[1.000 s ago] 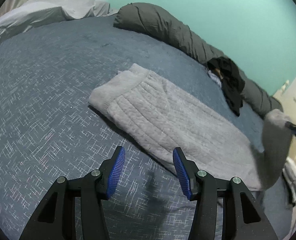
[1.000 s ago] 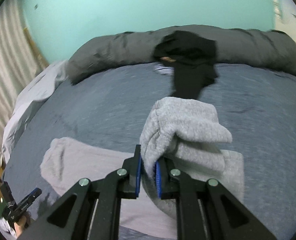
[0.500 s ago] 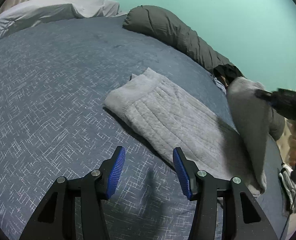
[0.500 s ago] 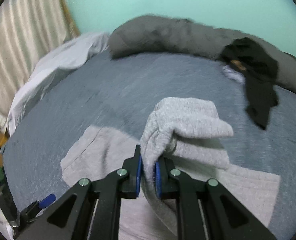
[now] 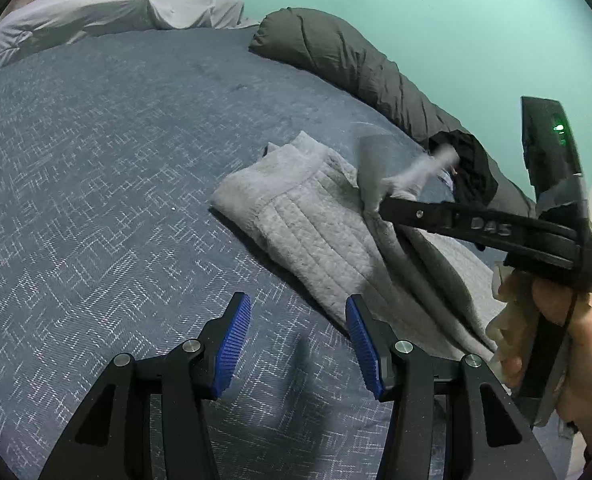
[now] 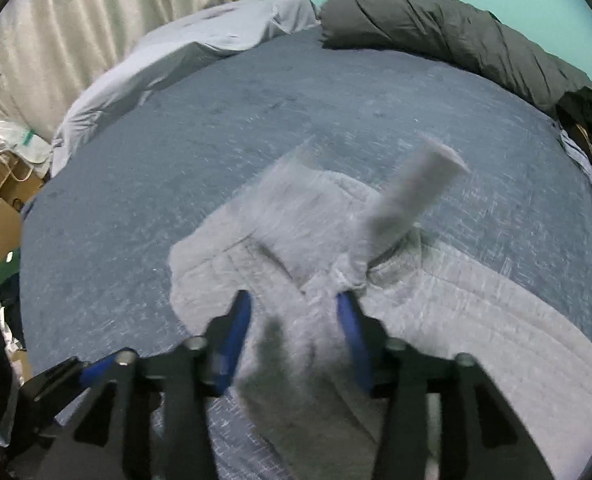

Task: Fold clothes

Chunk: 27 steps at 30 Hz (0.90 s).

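Note:
Grey quilted trousers [image 5: 316, 236] lie on the blue bedspread [image 5: 96, 184]. In the left wrist view my left gripper [image 5: 296, 340] is open and empty, just short of the trousers' near edge. My right gripper [image 5: 380, 204] reaches in from the right over the trousers. In the right wrist view my right gripper [image 6: 296, 320] is open, with blurred grey cloth between and above its fingers. The leg end [image 6: 412, 184] is blurred in the air over the waist part [image 6: 280, 208].
A rolled dark grey duvet [image 5: 356, 64] runs along the teal wall. A black garment [image 5: 468, 168] lies against it. Pale pillows [image 5: 116, 12] are at the bed's head. Bags and boxes [image 6: 0, 184] stand beside the bed.
My right gripper carried the trouser leg over toward the waist end and opened. The leg end is now loose and blurred. My left gripper stayed open and hardly moved.

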### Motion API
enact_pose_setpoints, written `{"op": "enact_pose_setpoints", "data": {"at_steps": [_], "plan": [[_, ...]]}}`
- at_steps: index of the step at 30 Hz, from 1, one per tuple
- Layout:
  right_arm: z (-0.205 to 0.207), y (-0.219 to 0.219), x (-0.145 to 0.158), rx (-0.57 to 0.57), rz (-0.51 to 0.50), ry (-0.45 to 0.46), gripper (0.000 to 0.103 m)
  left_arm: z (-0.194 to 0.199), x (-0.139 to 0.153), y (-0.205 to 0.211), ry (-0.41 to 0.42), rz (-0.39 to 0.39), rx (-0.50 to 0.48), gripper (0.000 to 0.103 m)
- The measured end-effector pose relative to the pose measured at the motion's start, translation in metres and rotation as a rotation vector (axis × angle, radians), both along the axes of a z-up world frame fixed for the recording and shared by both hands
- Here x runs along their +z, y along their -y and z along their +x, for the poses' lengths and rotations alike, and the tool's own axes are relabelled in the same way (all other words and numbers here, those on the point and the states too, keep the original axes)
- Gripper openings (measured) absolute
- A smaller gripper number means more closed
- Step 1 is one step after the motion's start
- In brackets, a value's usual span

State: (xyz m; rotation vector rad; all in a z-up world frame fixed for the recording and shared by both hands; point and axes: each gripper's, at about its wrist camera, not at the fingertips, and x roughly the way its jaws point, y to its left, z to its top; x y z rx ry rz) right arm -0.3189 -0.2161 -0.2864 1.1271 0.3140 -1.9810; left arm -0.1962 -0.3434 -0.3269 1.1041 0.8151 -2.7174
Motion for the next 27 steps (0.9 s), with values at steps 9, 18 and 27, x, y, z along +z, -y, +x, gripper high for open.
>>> {"op": "enact_pose_setpoints", "data": {"at_steps": [9,18,27], "plan": [[-0.017,-0.070,0.030,-0.119,-0.066,-0.030,0.050,-0.004,0.001,-0.001,-0.016,0.017,0.002,0.054],[-0.034,-0.196,0.015,-0.351,-0.064,-0.035,0.050,-0.013,-0.002,-0.011,-0.012,0.026,-0.017,0.054],[-0.038,-0.202,-0.006,-0.397,-0.101,0.031,0.032,-0.018,-0.004,-0.024,-0.002,0.005,-0.027,0.054]]}}
